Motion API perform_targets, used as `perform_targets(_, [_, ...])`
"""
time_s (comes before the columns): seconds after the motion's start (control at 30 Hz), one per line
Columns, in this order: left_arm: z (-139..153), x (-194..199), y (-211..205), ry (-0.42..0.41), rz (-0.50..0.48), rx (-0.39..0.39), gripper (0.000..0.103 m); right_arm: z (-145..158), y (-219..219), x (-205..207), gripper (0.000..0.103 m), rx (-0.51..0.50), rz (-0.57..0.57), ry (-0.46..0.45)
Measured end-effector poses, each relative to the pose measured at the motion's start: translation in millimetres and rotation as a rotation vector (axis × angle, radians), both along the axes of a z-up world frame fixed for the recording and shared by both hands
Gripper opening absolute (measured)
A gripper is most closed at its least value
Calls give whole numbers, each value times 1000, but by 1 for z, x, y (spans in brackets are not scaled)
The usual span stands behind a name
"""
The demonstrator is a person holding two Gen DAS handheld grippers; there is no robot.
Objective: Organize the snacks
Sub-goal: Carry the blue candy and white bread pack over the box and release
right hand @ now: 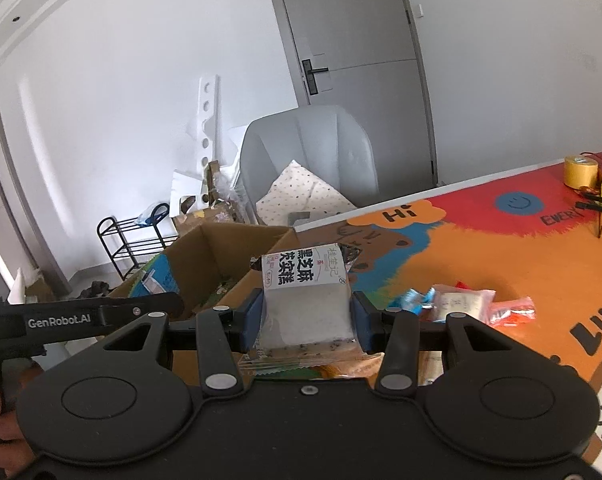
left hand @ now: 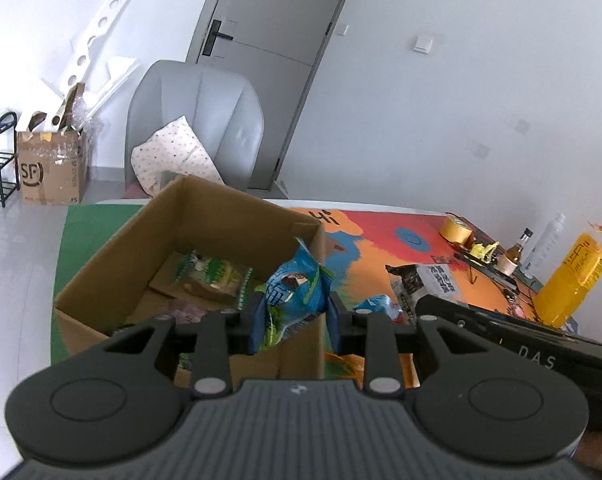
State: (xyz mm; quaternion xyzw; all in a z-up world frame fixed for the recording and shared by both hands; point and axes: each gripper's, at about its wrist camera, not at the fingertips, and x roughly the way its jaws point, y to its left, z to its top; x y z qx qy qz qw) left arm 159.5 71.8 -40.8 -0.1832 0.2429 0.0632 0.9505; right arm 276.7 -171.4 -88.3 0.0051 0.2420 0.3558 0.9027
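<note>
- Left gripper [left hand: 295, 320]: its jaws enclose a blue snack packet [left hand: 295, 294]. The blue pad at 9 o'clock lies against the packet; at the 3 o'clock pad a narrow gap shows, so a firm clench cannot be told.
- Right gripper [right hand: 307, 320]: jaws clenched on a white cake packet [right hand: 307, 296] with black print, held upright between both pads.
- Cardboard box [left hand: 113, 256]: open-topped, on the counter [right hand: 481, 248], at 10 o'clock from the left gripper. The blue snack packet hangs over its near right corner. A green packet [left hand: 217, 276] lies on the box floor.
- Loose snacks [right hand: 461, 304]: small blue, pale and red packets on the counter at 3 o'clock from the right gripper.
- Counter, far end: a yellow tape roll [left hand: 455, 228], a small bottle [left hand: 519, 246] and a yellow container [left hand: 573, 284].
- Beyond the counter: a grey chair [left hand: 197, 120] holding a dotted cushion [left hand: 173, 156], then a grey door [left hand: 269, 12].
</note>
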Motion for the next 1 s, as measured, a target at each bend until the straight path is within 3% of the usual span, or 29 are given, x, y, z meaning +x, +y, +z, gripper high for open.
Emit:
perform_targets(0.13, [-5,-1,11,15,19,-19,50,-1,10,1,44,-9,6,4])
perform_targets(0.3, [-3,-9,26,1,45,-16,53,0,27,-2,44,-18,23,-6])
perform_targets(0.57, [1,-20,44,-8,78,-7,70,1,50,-3,44,-15,46,2])
perform_targets(0.93, [8,-36,71,-21,170,-7,82,8,88,-1,45,-7,116,-2])
perform_targets(0.97, [8,-38,73,-21,179,-7,84,9,90,0,47,9,124,-8])
perform_targets(1.0, [8,-39,75,-21,188,-5,85,9,90,0,59,30,126,-13])
